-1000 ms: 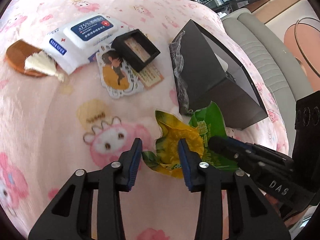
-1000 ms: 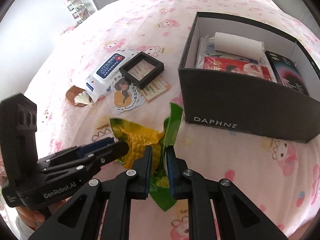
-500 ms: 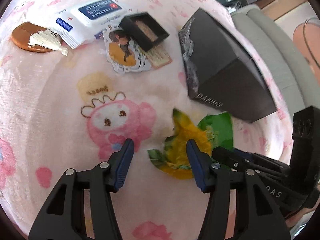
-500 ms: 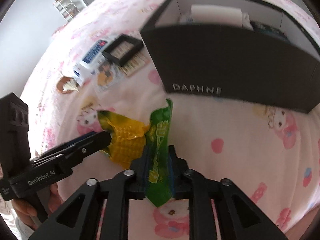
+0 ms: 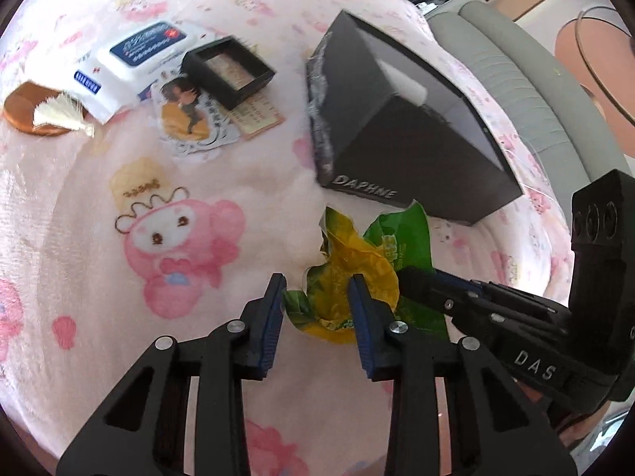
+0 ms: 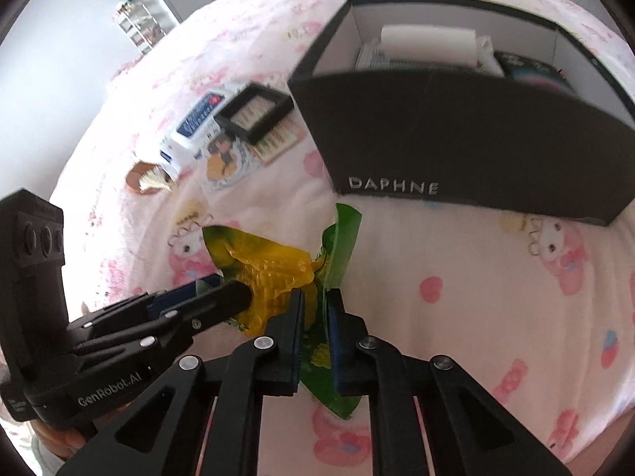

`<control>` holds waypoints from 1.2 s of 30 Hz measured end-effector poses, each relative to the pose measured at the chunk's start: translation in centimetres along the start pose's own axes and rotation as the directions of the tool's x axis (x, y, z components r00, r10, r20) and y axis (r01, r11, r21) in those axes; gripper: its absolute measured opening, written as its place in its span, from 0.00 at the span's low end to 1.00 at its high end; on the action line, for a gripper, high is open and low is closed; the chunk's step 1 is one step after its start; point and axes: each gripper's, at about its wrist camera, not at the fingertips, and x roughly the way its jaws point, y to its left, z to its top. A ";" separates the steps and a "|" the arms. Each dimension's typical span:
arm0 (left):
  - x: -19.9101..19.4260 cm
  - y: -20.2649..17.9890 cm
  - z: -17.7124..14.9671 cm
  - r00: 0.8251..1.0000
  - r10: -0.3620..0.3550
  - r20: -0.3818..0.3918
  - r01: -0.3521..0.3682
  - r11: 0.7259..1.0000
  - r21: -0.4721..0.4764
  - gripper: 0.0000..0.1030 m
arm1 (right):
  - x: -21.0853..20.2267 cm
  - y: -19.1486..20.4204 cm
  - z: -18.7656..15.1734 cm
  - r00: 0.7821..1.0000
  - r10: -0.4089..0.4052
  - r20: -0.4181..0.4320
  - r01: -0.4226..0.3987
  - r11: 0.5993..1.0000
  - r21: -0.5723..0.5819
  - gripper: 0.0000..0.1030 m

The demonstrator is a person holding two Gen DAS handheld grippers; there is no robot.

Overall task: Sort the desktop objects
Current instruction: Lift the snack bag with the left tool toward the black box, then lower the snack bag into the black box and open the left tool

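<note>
1. Two grippers share one crumpled snack wrapper: right gripper clamps its green end, probably for lifting; left gripper, jaws just closing, straddles the yellow end, contact unclear.
2. Pink blanket around them lies free.
3. Beyond, the open-topped black DAPHNE box, partly filled, offers room.

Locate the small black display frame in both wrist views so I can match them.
Left wrist: the black display frame sits upper centre-left, right of the wet wipes pack, overlapping a cartoon sticker card.
Right wrist: the frame is upper centre-left, just left of the box's near corner.
Shared landmark: the black DAPHNE box, right of the frame in both.
</note>
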 end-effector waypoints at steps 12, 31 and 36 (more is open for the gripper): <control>-4.5 -7.9 3.7 0.988 -0.101 0.115 0.086 0.988 0.128 0.30 | -8.8 -0.6 2.9 0.982 0.006 0.191 -0.001 1.000 -0.024 0.09; 2.9 -12.0 14.4 0.988 -0.116 0.107 0.099 0.984 0.148 0.30 | -9.1 -7.1 12.0 0.965 -0.097 0.242 0.090 0.995 0.038 0.09; 5.3 -11.1 16.3 0.993 -0.077 0.088 0.066 0.990 0.122 0.30 | -6.4 -8.1 14.2 0.973 -0.094 0.211 0.084 0.995 0.057 0.09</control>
